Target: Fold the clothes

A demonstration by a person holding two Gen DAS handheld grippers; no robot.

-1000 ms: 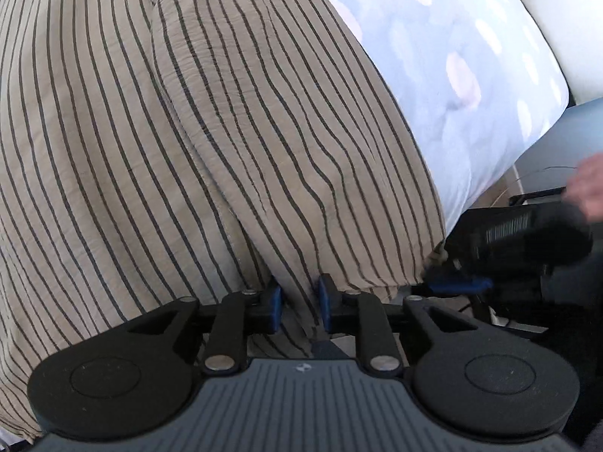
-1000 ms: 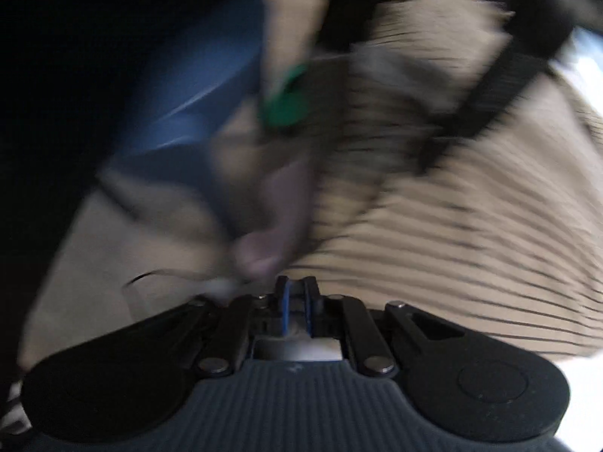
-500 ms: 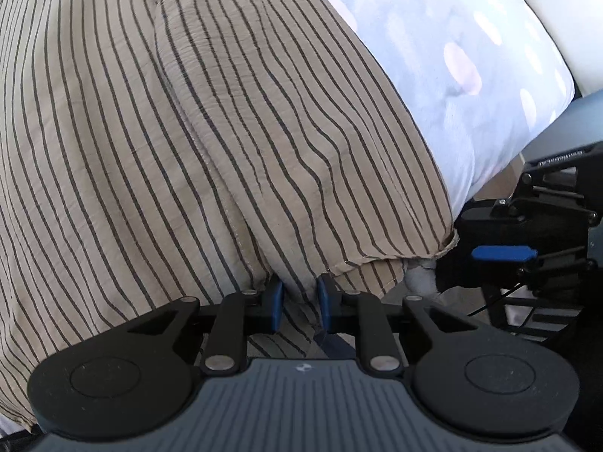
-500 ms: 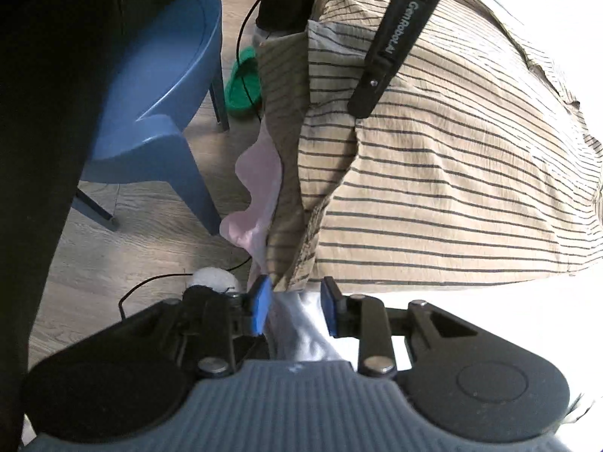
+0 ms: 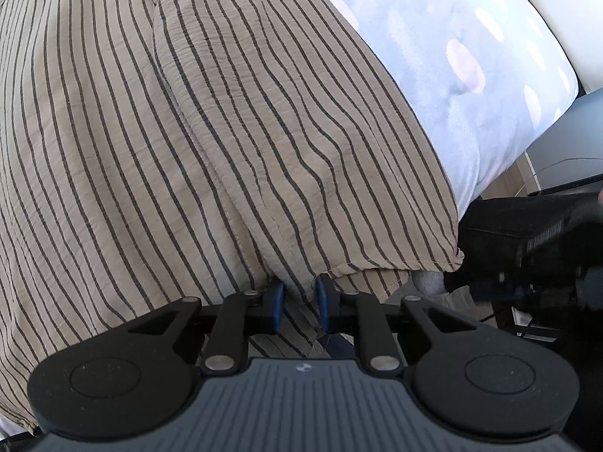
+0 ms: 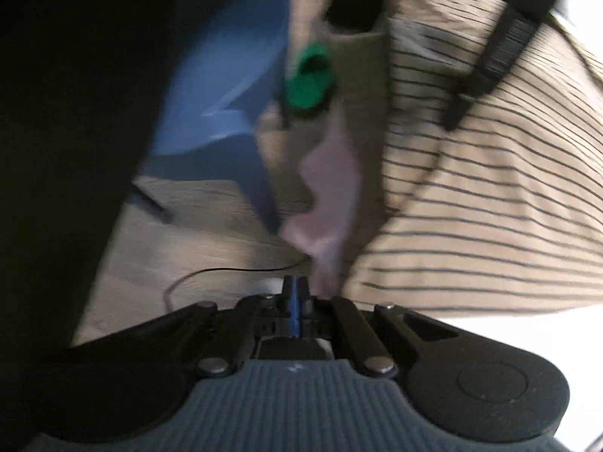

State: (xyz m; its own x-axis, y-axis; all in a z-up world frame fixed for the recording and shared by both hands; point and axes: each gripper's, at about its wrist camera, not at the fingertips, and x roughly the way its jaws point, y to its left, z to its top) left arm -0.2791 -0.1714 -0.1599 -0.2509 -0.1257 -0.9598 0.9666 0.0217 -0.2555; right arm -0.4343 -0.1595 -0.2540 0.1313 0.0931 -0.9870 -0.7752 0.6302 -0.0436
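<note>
Shirt (image 5: 211,143), tan with thin dark stripes, lies spread on a bed; its hem hangs over the bed's edge. Pale blue blanket (image 5: 471,75) with light oval spots covers the bed beside the shirt.

Left hand-held gripper (image 5: 299,301): narrow, pads pinching a gather of shirt hem.

Right hand-held gripper (image 6: 296,310): jaws fully together, nothing between them. Right view is blurred. Shirt edge lies just beside the tips, not gripped.

Room: wood-look floor (image 6: 211,233); blue plastic chair (image 6: 226,98); green object (image 6: 311,75) on the floor past it; thin black cable (image 6: 226,271) on the floor near the right tips.
</note>
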